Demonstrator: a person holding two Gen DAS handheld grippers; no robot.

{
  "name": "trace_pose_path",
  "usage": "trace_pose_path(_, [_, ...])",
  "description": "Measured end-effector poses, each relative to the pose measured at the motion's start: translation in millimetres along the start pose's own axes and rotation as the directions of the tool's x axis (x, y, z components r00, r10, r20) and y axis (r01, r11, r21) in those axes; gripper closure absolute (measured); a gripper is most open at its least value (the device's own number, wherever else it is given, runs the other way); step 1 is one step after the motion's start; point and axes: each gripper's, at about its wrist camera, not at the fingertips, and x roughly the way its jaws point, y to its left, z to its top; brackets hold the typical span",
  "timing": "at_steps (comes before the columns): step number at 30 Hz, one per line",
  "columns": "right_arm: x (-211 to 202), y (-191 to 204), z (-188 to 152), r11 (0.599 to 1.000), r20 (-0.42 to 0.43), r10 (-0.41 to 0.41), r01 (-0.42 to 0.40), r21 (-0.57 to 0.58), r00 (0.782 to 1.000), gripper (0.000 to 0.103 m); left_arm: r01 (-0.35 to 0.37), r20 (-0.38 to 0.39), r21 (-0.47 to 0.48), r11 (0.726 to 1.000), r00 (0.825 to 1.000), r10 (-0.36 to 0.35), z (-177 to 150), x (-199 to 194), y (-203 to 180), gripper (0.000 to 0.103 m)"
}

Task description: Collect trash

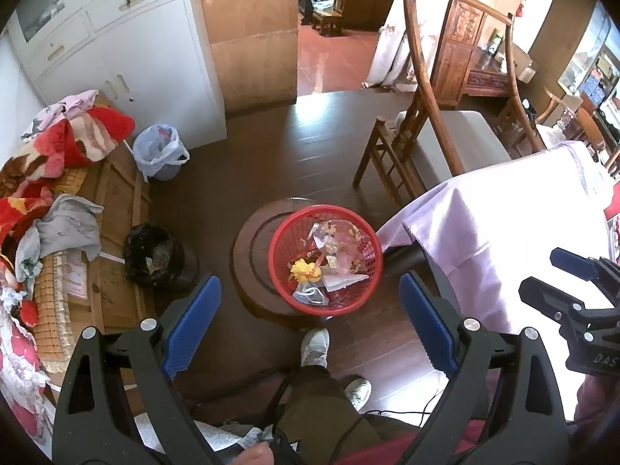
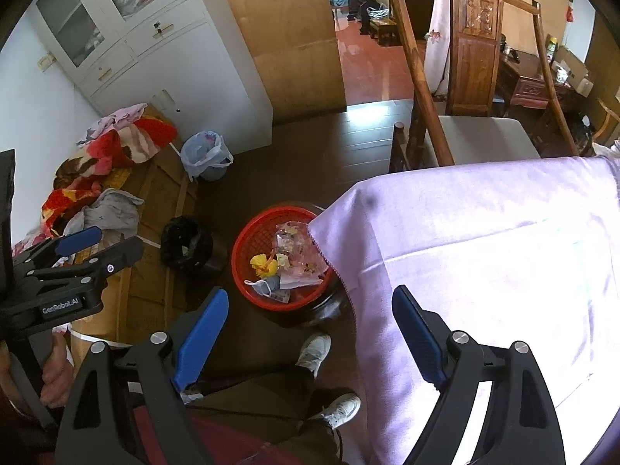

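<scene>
Your left gripper [image 1: 310,325] and right gripper [image 2: 310,333]: jaws wide, nothing held. Red basket [image 1: 283,248] of trash lies ahead and below, nearer your left; no long axis.

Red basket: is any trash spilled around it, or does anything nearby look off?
No spill shows. The trash sits inside the red basket, including a face mask and a yellow flower. One oddity: the basket rests on a round wooden stool, off-centre toward the purple tablecloth, its rim overhanging the stool's edge.
</scene>
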Motion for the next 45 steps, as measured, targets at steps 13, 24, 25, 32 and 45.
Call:
trace_pose_path(13, [4.1,15.0,3.5,0.999,-0.015,-0.024,0.023,-0.038,1.0,0.018,-0.01,-0.019,-0.005,1.0,1.0,0.01,0.5,7.7,8.5,0.013])
trace_pose_path(24, [10.9,24.0,7.8,0.998,-0.026,-0.027,0.025,-0.059,0.999,0.018,-0.057,-0.04,-0.02,0.998,0.998,0.057,-1.1,13.5,16.4,0.01])
trace_pose_path(25, [11.3,23.8,7.7,0.998,-0.026,-0.027,0.025,-0.06,0.999,0.018,-0.058,-0.042,-0.019,0.998,0.997,0.058,-1.0,14.2,16.5,0.01])
trace_pose_path(32, [13.3,24.5,9.0,0.998,-0.032,-0.027,0.025,-0.061,0.999,0.018,-0.064,-0.055,-0.017,0.998,0.996,0.063,0.3,18.5,17.6,0.01])
trace_pose_path(45, [14.0,23.8,8.8,0.998,-0.034,-0.028,0.026,-0.059,0.999,0.018,-0.074,-0.061,-0.009,0.997,0.995,0.073,0.5,20.8,18.0,0.01])
